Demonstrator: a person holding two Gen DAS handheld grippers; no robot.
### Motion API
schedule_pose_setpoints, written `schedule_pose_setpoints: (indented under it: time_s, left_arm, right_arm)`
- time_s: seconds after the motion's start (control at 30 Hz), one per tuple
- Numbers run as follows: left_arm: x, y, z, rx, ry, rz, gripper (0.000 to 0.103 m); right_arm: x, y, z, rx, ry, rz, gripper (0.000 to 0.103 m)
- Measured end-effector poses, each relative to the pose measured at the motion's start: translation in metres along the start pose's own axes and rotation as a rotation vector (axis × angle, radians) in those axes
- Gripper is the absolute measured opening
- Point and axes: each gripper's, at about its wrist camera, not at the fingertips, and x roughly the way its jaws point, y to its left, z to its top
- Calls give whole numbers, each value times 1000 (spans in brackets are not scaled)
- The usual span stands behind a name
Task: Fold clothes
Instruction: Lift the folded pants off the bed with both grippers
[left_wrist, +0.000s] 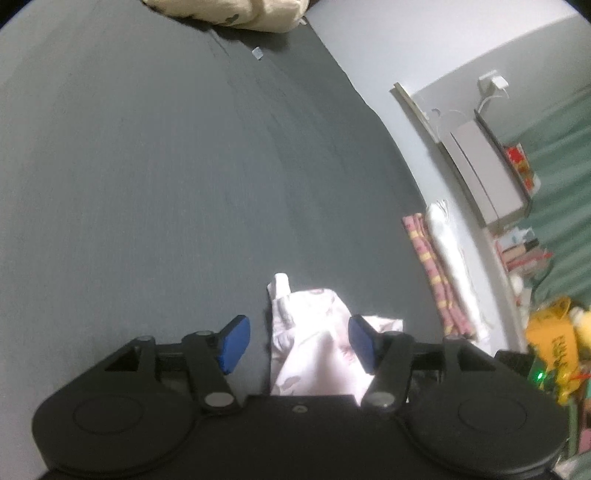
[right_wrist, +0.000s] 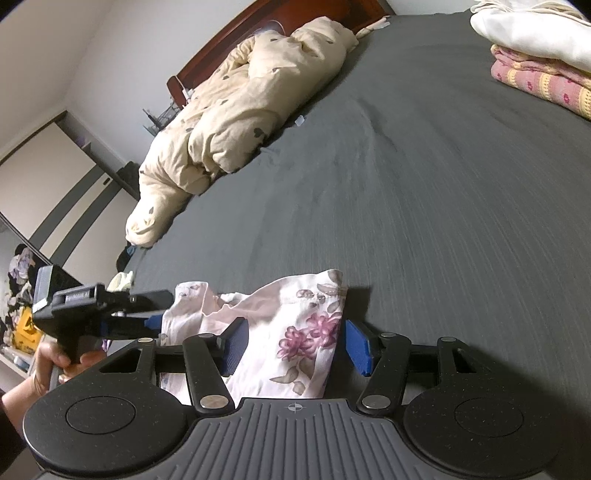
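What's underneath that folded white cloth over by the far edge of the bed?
The white cloth lies on a folded pink and yellow patterned fabric, which rests on the dark bedsheet. Anything between those layers is covered.

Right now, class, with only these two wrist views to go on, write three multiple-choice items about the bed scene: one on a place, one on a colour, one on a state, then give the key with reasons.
1. Where does the pink-and-yellow folded cloth lie?
A. under a white folded cloth
B. on the cream duvet
C. on the floor

2. What colour is the bed sheet?
A. dark grey
B. red
C. white

3. How do the jaws of the right gripper stand?
A. shut tight on the garment
B. open, either side of the floral garment
C. out of view

Key: 1 A, the white folded cloth sits on top of it, far from the cream duvet. 2 A, the sheet reads dark grey in both views. 3 B, the blue pads are apart, with the floral garment between them.
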Motion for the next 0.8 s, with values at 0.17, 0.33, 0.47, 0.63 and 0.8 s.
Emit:
schedule_pose_setpoints:
  time_s: [0.17,0.33,0.47,0.63,0.8]
  left_arm:
    - [1,-2,-5,27,-1,-7,57]
    - [19,-16,-2,79,-33,47,56]
    - [32,-29,-1,127,-37,114,21]
    - [32,-32,-4,151,-23,110,11]
    - [15,-37,-2,161,-61,65,8]
  right_arm:
    - [1,0,0,-5,-2,0,58]
    - [2,-1,0,-9,-4,-1,59]
    - [3,-1,-1,-13,-5,-1,59]
    - [-1,2,-4,-12,-8,7,59]
    - [2,5,-7,-55,-20,7,59]
